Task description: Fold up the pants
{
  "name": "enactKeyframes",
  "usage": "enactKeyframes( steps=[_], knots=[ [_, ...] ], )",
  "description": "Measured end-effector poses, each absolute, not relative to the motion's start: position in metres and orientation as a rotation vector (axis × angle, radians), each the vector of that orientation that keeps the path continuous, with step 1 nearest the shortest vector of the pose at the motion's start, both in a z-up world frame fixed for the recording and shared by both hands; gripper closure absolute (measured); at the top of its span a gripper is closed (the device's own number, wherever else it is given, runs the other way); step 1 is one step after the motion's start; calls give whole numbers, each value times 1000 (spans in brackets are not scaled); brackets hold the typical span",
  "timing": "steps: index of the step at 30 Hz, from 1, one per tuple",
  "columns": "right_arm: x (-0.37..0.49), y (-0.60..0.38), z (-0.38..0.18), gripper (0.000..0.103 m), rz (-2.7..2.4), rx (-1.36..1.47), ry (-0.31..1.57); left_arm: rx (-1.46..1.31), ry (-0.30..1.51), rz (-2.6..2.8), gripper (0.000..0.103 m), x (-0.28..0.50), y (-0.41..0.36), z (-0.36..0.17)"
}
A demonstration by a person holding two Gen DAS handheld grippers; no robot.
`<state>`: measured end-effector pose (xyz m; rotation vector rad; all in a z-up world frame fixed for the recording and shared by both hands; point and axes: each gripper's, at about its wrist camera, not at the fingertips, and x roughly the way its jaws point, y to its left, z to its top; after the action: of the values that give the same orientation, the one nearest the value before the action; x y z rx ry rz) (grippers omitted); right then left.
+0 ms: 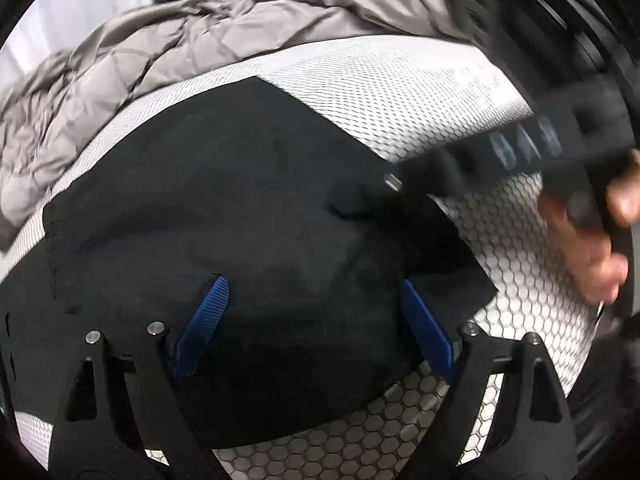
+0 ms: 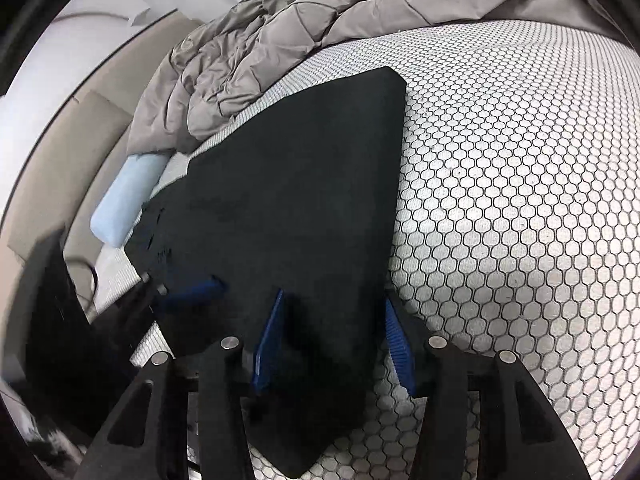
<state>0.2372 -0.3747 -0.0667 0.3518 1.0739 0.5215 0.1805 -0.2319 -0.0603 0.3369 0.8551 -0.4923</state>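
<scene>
Pants (image 2: pixel 296 208) lie folded flat near the bed (image 2: pixel 520 200) edge; right gripper (image 2: pixel 334 332) fingers straddle their near corner ungripped, left gripper (image 1: pixel 316 320) fingers spread wide above, likely to smooth them; quilt (image 2: pixel 320 20) bunched beyond.

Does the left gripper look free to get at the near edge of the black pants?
Probably yes: the left gripper hovers open right over the black pants, nothing between. The right gripper works farther along, not blocking.

black pants (image 2: pixel 304 200), honeycomb-patterned white mattress (image 2: pixel 520 200)
</scene>
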Motion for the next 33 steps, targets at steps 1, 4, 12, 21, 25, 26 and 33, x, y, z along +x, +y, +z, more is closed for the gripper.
enactKeyframes(
  steps=[1, 4, 12, 21, 25, 26, 33],
  knots=[
    [242, -372, -70, 52, 520, 367, 1076, 348, 856, -499, 16, 179, -234, -62],
    [245, -378, -70, 52, 505, 407, 1075, 332, 882, -528, 16, 180, -232, -66],
    [247, -375, -70, 52, 490, 411, 1078, 76, 895, -618, 16, 199, -209, -47],
    [241, -376, -73, 52, 504, 359, 1091, 338, 887, -596, 10, 175, -241, -76],
    [252, -364, -74, 52, 496, 339, 1056, 326, 906, -603, 9, 180, -240, -79],
    [261, -361, -76, 52, 491, 349, 1050, 326, 907, -602, 9, 180, -241, -80],
    [323, -344, -78, 79, 481, 313, 1071, 296, 913, -628, 9, 184, -234, -82]
  ],
)
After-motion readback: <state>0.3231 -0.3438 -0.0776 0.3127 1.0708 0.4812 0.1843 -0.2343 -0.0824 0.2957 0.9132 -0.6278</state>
